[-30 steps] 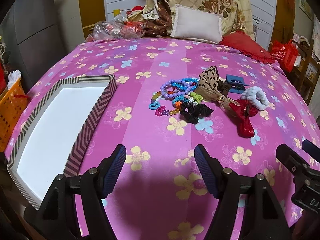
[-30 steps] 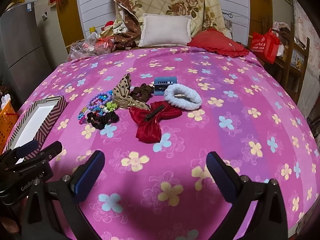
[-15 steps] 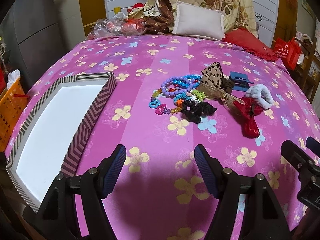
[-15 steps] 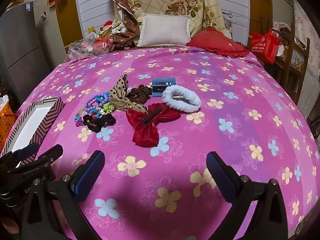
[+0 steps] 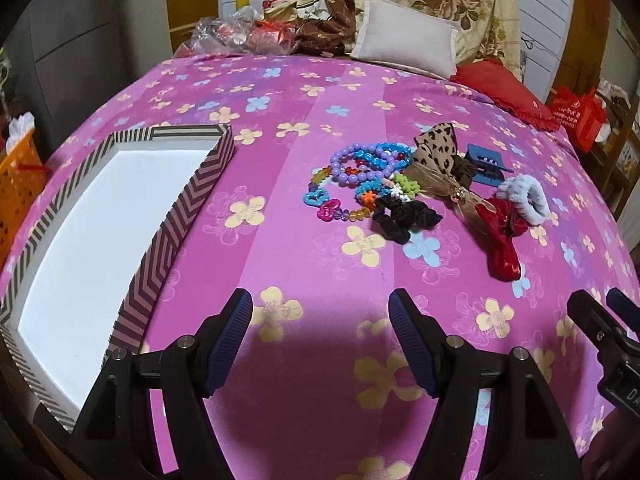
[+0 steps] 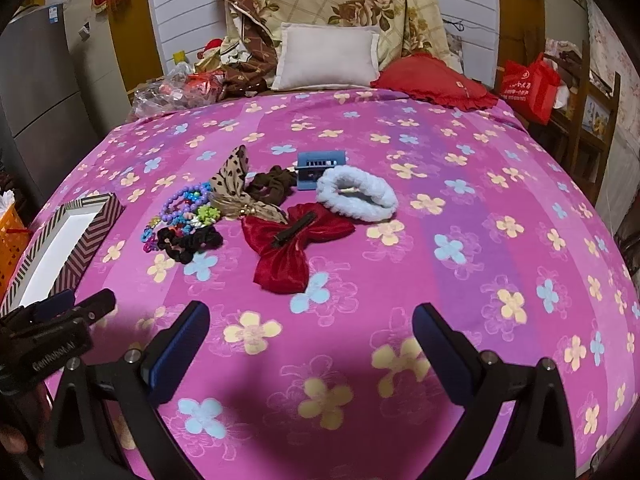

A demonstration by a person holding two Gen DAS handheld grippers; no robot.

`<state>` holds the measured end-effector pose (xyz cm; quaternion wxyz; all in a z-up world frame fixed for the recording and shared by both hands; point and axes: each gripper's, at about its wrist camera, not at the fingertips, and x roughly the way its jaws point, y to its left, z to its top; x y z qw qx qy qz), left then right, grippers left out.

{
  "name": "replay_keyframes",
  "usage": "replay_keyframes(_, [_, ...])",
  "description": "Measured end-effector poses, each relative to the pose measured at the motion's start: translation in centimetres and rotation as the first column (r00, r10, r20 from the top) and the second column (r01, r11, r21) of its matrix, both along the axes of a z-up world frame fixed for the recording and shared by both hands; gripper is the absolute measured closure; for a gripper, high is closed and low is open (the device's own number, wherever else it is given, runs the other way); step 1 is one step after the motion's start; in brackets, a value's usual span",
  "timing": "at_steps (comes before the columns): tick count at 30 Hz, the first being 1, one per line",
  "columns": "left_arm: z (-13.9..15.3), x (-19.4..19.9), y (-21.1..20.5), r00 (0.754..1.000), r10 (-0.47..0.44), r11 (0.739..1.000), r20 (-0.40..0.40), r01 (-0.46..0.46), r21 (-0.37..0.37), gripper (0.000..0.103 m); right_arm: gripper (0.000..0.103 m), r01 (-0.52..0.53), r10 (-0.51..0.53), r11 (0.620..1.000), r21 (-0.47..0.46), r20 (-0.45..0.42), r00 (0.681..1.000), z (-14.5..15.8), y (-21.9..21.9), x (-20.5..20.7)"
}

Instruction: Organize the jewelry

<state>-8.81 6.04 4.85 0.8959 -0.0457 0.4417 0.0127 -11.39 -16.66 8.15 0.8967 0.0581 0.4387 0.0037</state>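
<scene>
- A pile of hair pieces and bead jewellery is laid on a bed (image 5: 280, 272) covered in a pink sheet printed with yellow and blue flowers.
- The red bow (image 6: 294, 240) is taken as the landmark: glossy velvet-like cloth, with a dark flat clip lying across its knot.
- Touching the bow on its far right side, a fluffy pale-blue scrunchie (image 6: 357, 193) is seen, ring-shaped.
- Behind the bow a blue toothed plastic clip (image 6: 321, 164) and a brown scrunchie (image 6: 272, 185) are found, with a leopard-print bow (image 6: 232, 184) of thin fabric to the far left.
- Left of the bow, a ruffled black scrunchie (image 6: 188, 240) lies beside round purple and blue beads (image 5: 368, 162) and clear coloured heart links.
- Well to the left of the bow, an open box (image 5: 176, 216) with chevron-striped walls and a plain white inside is placed at the bed's edge.
- The left tool (image 5: 320, 340) is held spread above the sheet, nothing between its ribbed blue pads; the right tool (image 6: 310, 344) is spread likewise and empty.
- Compared with a second ago, the pile is seen slightly nearer in both views, and the items are unmoved.
- Beyond the bow, a white pillow (image 6: 328, 56), a red cushion (image 6: 436, 80) and a floral quilt are stacked at the headboard; nothing is set between the tools and the pile.
</scene>
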Motion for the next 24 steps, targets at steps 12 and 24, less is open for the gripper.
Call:
replay_keyframes(12, [0.5, 1.8, 1.8, 1.0, 0.01, 1.0, 0.003, -0.01, -0.008, 0.043, 0.003, 0.01, -0.01, 0.999, 0.033, -0.021, 1.0, -1.2, -2.1, 1.9])
replay_keyframes(24, [-0.2, 3.6, 3.8, 0.998, 0.06, 0.998, -0.021, -0.06, 0.002, 0.043, 0.029, 0.067, -0.045, 0.981, 0.181, -0.123, 0.991, -4.4, -1.3, 8.8])
